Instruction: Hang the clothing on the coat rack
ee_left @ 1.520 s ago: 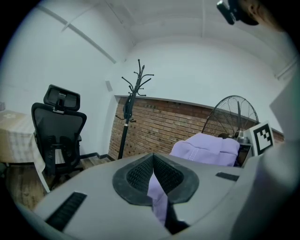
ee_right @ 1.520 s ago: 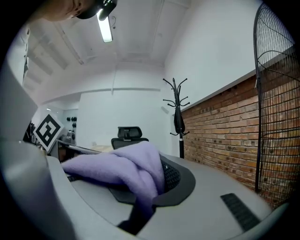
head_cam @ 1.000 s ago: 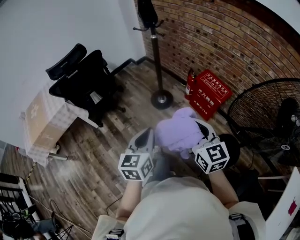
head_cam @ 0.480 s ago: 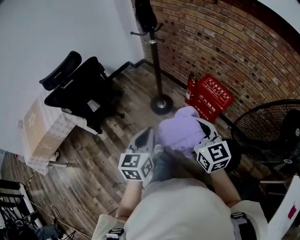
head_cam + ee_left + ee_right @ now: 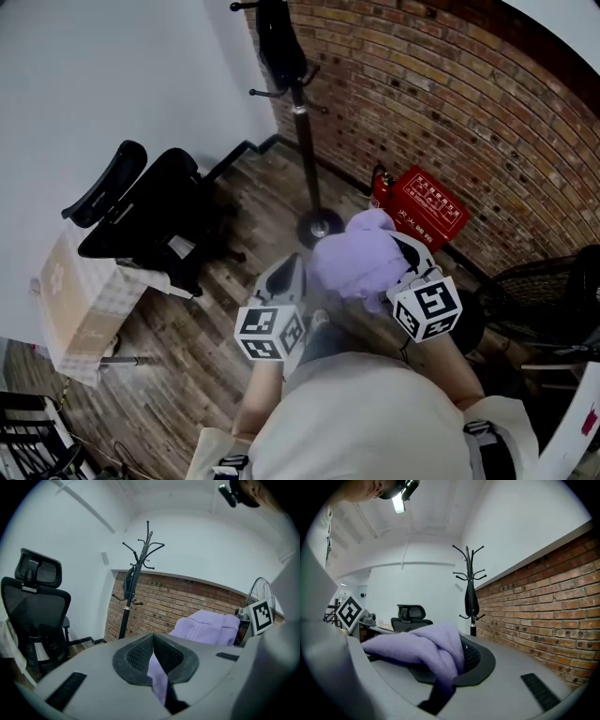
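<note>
A lilac garment (image 5: 361, 262) is bunched between my two grippers at chest height. My left gripper (image 5: 292, 269) is shut on a fold of it, and lilac cloth (image 5: 157, 674) shows pinched between the pads. My right gripper (image 5: 403, 253) is shut on the other side, with the garment (image 5: 422, 651) draped over its jaws. The black coat rack (image 5: 298, 122) stands ahead by the brick wall, with a dark item (image 5: 279, 42) hanging on it. The coat rack (image 5: 129, 602) stands left of centre in the left gripper view. In the right gripper view the coat rack (image 5: 471, 597) is ahead.
A black office chair (image 5: 150, 211) stands to the left by the white wall. A red box (image 5: 427, 206) and a fire extinguisher (image 5: 380, 187) sit against the brick wall (image 5: 450, 103). A floor fan (image 5: 553, 300) is at the right. A covered box (image 5: 80, 291) lies at the far left.
The rack, chair and red box have slid down and left in the head view, and more of the rack's top shows. Both grippers keep their hold on the garment.
</note>
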Motion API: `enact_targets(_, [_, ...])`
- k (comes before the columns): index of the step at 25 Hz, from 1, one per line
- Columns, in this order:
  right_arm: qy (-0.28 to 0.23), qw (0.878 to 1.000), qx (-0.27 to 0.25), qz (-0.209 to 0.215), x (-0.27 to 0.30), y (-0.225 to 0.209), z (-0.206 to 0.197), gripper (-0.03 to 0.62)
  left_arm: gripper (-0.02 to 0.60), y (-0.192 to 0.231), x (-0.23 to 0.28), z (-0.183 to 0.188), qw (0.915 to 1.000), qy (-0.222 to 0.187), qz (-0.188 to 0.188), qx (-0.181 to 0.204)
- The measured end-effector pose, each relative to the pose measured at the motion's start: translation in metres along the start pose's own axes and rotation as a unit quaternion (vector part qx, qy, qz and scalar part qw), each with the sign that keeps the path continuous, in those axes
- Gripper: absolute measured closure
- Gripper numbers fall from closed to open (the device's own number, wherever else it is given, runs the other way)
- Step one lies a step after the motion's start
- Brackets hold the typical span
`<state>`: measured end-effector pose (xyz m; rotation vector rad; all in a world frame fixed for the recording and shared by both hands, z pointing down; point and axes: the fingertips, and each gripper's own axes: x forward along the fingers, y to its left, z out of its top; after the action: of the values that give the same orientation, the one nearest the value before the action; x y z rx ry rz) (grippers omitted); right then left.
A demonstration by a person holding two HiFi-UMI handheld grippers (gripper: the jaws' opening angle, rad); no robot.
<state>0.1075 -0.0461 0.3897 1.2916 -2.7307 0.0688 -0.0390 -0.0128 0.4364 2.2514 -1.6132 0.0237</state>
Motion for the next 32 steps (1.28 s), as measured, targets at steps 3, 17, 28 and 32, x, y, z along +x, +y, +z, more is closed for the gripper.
enact_targets(3, [-0.003, 1.0, -0.004, -0.003, 0.028, -0.009, 0.01, 0.58, 0.577, 0.017, 0.021, 0.017, 1.0, -0.003, -0.004, 0.002])
enact_targets(17, [-0.01, 0.999, -0.028, -0.021, 0.138, -0.039, 0.037, 0.58, 0.577, 0.091, 0.099, 0.061, 0.9998, -0.007, -0.018, 0.0])
enact_targets(28, [-0.016, 0.997, -0.056, -0.048, 0.192, -0.058, 0.055, 0.58, 0.577, 0.131, 0.135, 0.07, 0.9994, 0.0, -0.036, -0.003])
enact_targets(32, [-0.016, 0.997, -0.063, -0.051, 0.204, -0.066, 0.065, 0.58, 0.577, 0.137, 0.142, 0.067, 0.9992, 0.009, -0.039, -0.008])
